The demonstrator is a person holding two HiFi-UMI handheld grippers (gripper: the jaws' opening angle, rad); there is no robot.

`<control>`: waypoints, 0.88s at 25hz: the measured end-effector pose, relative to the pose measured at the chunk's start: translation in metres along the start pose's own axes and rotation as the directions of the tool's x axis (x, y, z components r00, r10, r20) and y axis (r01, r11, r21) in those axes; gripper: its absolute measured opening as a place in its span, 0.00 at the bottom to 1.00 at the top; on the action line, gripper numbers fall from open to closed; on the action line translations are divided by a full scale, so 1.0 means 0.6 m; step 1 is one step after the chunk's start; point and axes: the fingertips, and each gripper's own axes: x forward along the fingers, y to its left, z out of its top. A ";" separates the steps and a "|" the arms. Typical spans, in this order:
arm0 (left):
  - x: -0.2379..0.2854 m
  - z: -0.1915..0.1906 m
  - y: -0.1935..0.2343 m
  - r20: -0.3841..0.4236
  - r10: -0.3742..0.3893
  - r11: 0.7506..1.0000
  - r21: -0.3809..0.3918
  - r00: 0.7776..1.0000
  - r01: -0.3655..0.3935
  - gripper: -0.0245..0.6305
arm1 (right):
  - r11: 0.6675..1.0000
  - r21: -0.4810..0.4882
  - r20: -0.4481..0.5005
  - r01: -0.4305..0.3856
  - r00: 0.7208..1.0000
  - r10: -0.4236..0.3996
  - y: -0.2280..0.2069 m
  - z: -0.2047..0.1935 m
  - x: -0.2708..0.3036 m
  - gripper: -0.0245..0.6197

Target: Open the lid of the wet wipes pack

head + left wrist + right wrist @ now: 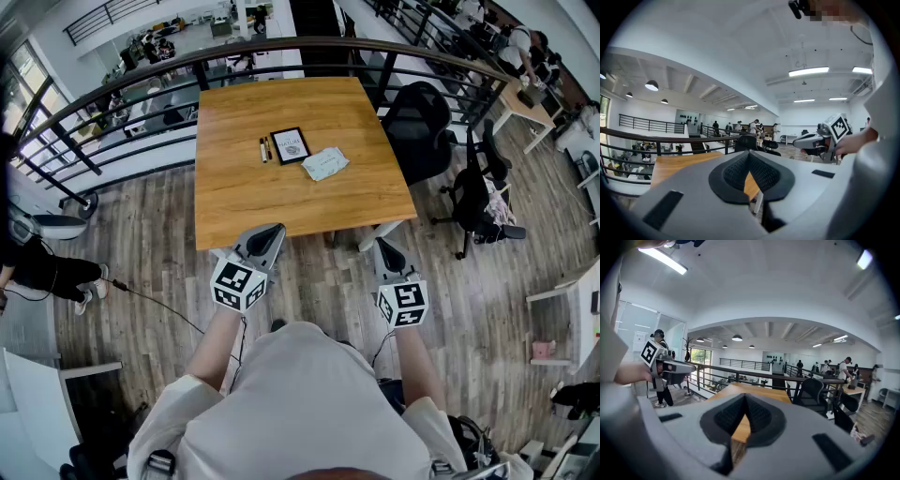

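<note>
The wet wipes pack [325, 163], pale blue-white and flat, lies near the middle of the wooden table [244, 192]; its lid cannot be made out from here. Both grippers hang short of the table's near edge, well apart from the pack. My left gripper [267, 236] is shut and holds nothing; in its own view the pads [740, 171] meet, with only the tabletop [679, 165] beyond. My right gripper [385, 249] is also shut and holds nothing, its pads [757, 417] closed. Each gripper shows in the other's view: the right gripper [816, 139] and the left gripper [670, 367].
A black-framed card [290, 145] and two pens [265, 150] lie left of the pack. Black office chairs [420, 127] stand at the table's right side. A metal railing [122, 89] runs behind the table. A cable [155, 302] crosses the wood floor at left, near a person's legs [52, 274].
</note>
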 end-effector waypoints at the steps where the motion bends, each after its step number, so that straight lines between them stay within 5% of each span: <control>1: 0.000 0.001 0.002 0.001 0.000 1.000 0.000 1.000 0.000 0.03 | 1.000 0.000 0.001 0.000 1.000 0.000 0.001 0.001 0.002 0.04; 22: 0.026 -0.004 0.014 -0.009 -0.031 0.999 -0.011 0.999 0.031 0.03 | 1.000 0.018 0.003 -0.003 1.000 0.003 -0.005 0.006 0.023 0.04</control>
